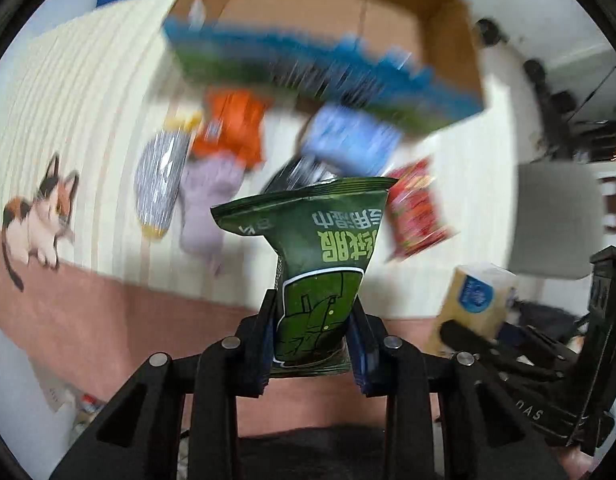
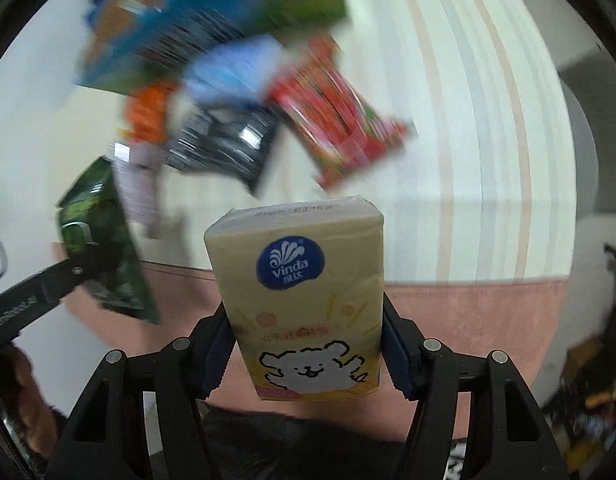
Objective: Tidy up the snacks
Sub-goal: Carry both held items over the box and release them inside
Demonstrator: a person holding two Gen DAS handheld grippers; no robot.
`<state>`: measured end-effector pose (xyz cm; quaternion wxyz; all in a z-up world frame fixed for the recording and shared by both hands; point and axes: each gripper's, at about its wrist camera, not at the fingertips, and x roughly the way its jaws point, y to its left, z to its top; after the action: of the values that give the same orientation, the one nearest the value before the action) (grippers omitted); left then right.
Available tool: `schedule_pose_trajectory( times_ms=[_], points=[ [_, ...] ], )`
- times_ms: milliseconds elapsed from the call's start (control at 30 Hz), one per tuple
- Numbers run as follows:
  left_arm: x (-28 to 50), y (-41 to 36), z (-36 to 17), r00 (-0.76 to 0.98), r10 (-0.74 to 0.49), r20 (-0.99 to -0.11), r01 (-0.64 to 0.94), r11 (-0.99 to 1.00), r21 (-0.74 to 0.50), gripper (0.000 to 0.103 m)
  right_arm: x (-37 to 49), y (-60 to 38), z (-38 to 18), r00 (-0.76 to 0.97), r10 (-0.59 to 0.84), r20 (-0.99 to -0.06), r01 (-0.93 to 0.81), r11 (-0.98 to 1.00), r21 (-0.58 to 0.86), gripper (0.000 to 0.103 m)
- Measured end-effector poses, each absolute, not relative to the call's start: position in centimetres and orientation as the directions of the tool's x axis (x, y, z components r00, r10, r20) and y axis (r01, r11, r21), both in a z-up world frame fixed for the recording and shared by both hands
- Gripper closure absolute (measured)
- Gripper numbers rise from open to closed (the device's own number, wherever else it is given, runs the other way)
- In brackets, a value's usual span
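My left gripper (image 1: 312, 312) is shut on a dark green packet (image 1: 319, 256) with upside-down Chinese print, held above the table. My right gripper (image 2: 306, 340) is shut on a yellow Vinda tissue pack (image 2: 304, 300) with a white bear on it. That tissue pack (image 1: 473, 300) shows at the right of the left wrist view, and the green packet (image 2: 104, 248) at the left of the right wrist view. Ahead lie blurred snacks: an orange packet (image 1: 232, 128), a blue packet (image 1: 347, 140), a red packet (image 1: 415, 204), a black packet (image 2: 224, 144), a lilac packet (image 1: 208, 204).
An open cardboard box (image 1: 347, 40) with blue and green print on its side stands beyond the snacks. The cream striped tablecloth (image 2: 467, 140) has a pink border and a cat picture (image 1: 36, 216). A silver and yellow packet (image 1: 160, 184) lies left. A grey chair (image 1: 555, 216) stands right.
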<state>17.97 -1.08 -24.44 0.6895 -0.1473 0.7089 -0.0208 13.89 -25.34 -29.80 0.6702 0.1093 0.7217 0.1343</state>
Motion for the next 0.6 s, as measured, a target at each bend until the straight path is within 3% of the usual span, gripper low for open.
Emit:
schedule_pose_trajectory(
  times_ms=[167,300,600],
  points=[
    [25.8,-1.0,-19.9,0.072,-0.267,-0.961,-0.138,0.952,-0.274,0.075,20.4,-24.7,-21.5,0.026,0.403,-0.915,-0.086,0.913,0.400,0.036],
    [34.9,0.1,-19.8,0.101,-0.280,-0.955,-0.130,0.948,-0.292,0.075,27.7,-23.5,-18.1,0.109,0.358,-0.927,-0.108,0.932,0.347,0.036],
    [48.7,1.6,-29.2,-0.057,-0.346,-0.936,-0.147,0.931,-0.335,0.075,41.7,-18.8,-26.4,0.067,0.254,-0.965,-0.065,0.966,0.249,0.036]
  ],
)
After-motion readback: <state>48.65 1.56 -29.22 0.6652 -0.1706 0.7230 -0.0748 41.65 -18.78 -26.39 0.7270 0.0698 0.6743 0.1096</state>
